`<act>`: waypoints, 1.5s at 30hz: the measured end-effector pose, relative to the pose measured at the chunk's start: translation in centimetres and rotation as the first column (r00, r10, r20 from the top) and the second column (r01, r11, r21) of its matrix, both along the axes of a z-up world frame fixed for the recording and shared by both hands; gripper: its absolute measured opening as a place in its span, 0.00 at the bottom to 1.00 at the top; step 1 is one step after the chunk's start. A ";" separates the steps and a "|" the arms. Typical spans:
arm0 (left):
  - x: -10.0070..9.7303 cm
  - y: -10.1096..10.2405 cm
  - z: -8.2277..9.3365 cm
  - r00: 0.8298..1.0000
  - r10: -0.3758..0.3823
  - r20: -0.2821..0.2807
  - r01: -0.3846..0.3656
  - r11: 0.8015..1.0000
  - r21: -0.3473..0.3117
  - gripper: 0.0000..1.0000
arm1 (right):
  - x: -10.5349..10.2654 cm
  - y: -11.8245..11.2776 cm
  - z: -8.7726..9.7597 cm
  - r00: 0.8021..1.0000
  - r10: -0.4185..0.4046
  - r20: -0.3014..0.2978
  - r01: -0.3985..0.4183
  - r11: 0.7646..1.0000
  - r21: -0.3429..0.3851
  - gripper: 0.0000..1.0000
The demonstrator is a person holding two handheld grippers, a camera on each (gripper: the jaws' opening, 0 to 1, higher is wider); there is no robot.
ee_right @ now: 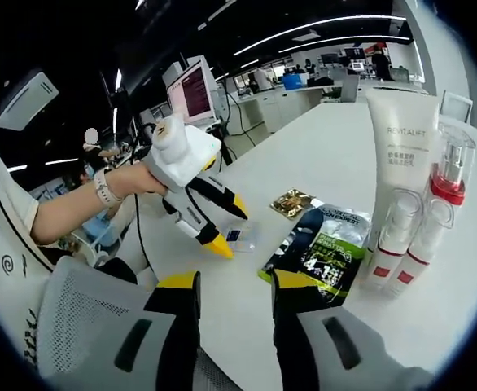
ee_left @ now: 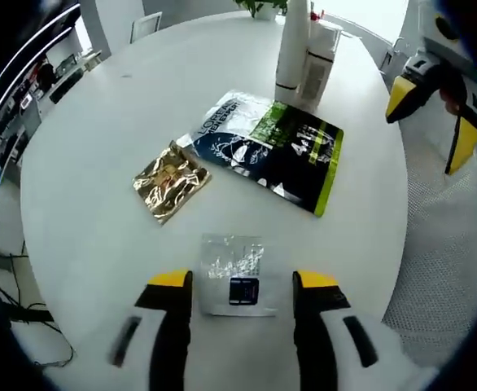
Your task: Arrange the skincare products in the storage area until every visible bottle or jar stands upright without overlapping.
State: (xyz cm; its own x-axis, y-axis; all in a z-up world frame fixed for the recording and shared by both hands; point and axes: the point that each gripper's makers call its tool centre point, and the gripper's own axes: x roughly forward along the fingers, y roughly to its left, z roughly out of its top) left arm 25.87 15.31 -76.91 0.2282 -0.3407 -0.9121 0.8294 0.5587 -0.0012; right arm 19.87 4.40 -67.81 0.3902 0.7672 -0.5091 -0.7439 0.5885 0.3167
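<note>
On the round white table (ee_left: 84,163) stand a tall white tube (ee_left: 294,45) (ee_right: 401,155) and two small spray bottles (ee_right: 393,236) with red labels, all upright, plus a clear bottle with a red collar (ee_right: 450,175). Lying flat are a dark and green pouch (ee_left: 275,147) (ee_right: 324,244), a gold sachet (ee_left: 171,179) (ee_right: 291,202) and a small clear sachet (ee_left: 234,273) (ee_right: 240,238). My left gripper (ee_left: 242,281) (ee_right: 230,226) is open, its jaws either side of the clear sachet near the table's edge. My right gripper (ee_right: 236,281) (ee_left: 432,122) is open and holds nothing, off the table's side.
A mesh chair seat (ee_right: 84,326) lies under my right gripper, beside the table. A person's hand and forearm (ee_right: 84,204) hold the left gripper. A potted plant (ee_left: 263,6) stands behind the bottles. Desks with monitors (ee_right: 194,90) fill the room beyond.
</note>
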 end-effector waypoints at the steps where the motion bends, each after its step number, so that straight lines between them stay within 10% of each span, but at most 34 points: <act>1: 0.0 0.0 0.0 1.000 0.003 0.000 -0.003 1.000 -0.002 0.38 | 0.0 0.1 0.0 1.000 0.002 -0.001 -0.002 1.000 0.002 0.34; 22: -0.8 -1.3 0.7 0.992 -0.066 0.108 0.071 0.996 -0.046 0.36 | 0.2 2.3 -0.4 0.999 0.032 -0.033 -0.030 0.998 0.058 0.28; 45: -3.3 -5.1 4.9 0.947 -0.175 0.270 0.209 0.973 -0.100 0.37 | 1.4 3.2 -2.1 0.994 0.001 -0.106 0.005 0.998 0.057 0.23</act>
State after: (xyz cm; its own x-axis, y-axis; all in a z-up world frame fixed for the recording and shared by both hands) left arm 22.54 10.26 -72.04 0.3684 -0.5092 -0.7778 0.9021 0.3980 0.1666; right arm 21.24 7.62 -69.88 0.3374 0.7956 -0.5031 -0.7032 0.5683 0.4272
